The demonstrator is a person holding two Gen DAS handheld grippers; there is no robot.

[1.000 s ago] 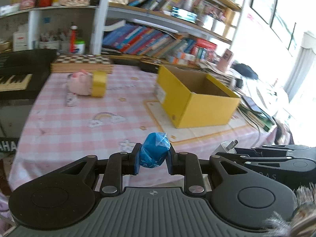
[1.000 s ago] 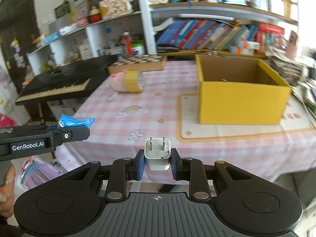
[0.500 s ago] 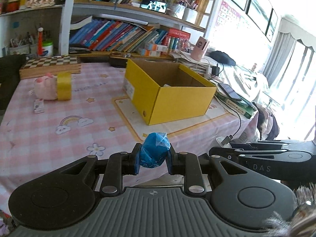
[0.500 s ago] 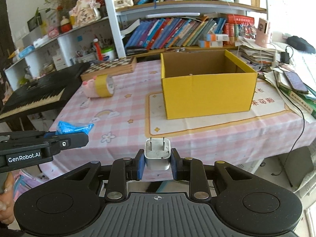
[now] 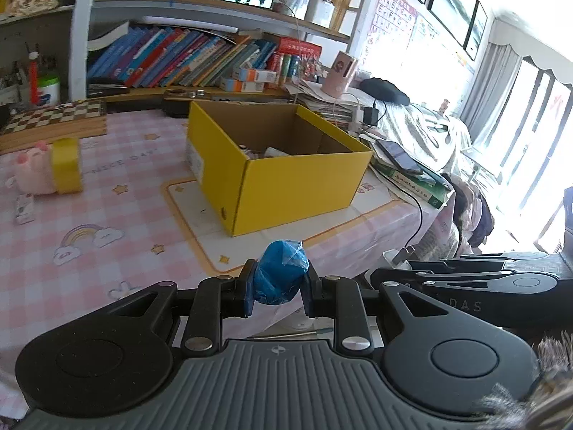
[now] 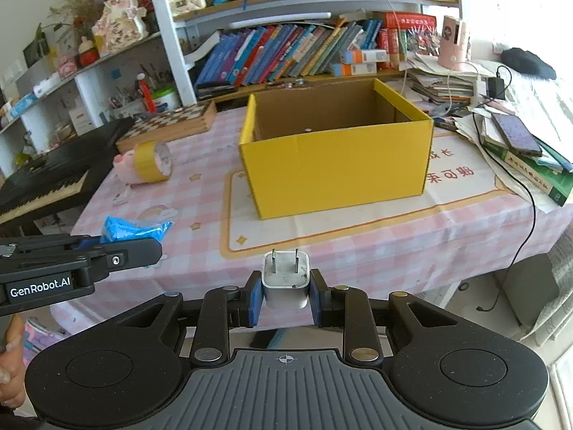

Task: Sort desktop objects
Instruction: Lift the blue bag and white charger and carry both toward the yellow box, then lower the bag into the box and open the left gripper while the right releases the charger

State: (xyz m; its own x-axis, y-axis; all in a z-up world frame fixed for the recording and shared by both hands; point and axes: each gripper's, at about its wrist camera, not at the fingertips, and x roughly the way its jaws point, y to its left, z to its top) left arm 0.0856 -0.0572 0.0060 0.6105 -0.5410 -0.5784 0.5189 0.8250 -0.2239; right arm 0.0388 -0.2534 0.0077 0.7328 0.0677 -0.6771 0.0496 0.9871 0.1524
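- The left claw (image 5: 280,288) pinches a blue packet (image 5: 281,276) between its pads, held above the near edge of the counter (image 5: 118,215).
- From the right wrist view, the packet (image 6: 132,229) shows as crinkled blue wrap sticking out past the left claw's fingers (image 6: 136,251), at the left of the frame.
- The right claw (image 6: 285,295) is pressed onto a white charger (image 6: 285,279), prongs pointing up and forward, toward the counter.
- In the left wrist view, the right claw's fingers (image 5: 465,279) lie to the right, with the charger's prongs (image 5: 403,254) just showing at their tip.
- A yellow box (image 6: 336,157) stands open on a cream mat (image 6: 358,215) on the pink checked counter, beyond both claws; small items lie on its floor, too unclear to name.
- A roll of yellow tape (image 5: 66,165) sits on the counter's left side, touching a pink plush pig (image 5: 34,172).
- A small white card (image 5: 24,209) lies just in front of the pig.
- A chessboard (image 5: 53,120) rests at the counter's far edge, behind the tape.
- A phone (image 6: 515,134) lies on a stack of books (image 6: 537,172) to the right of the box.
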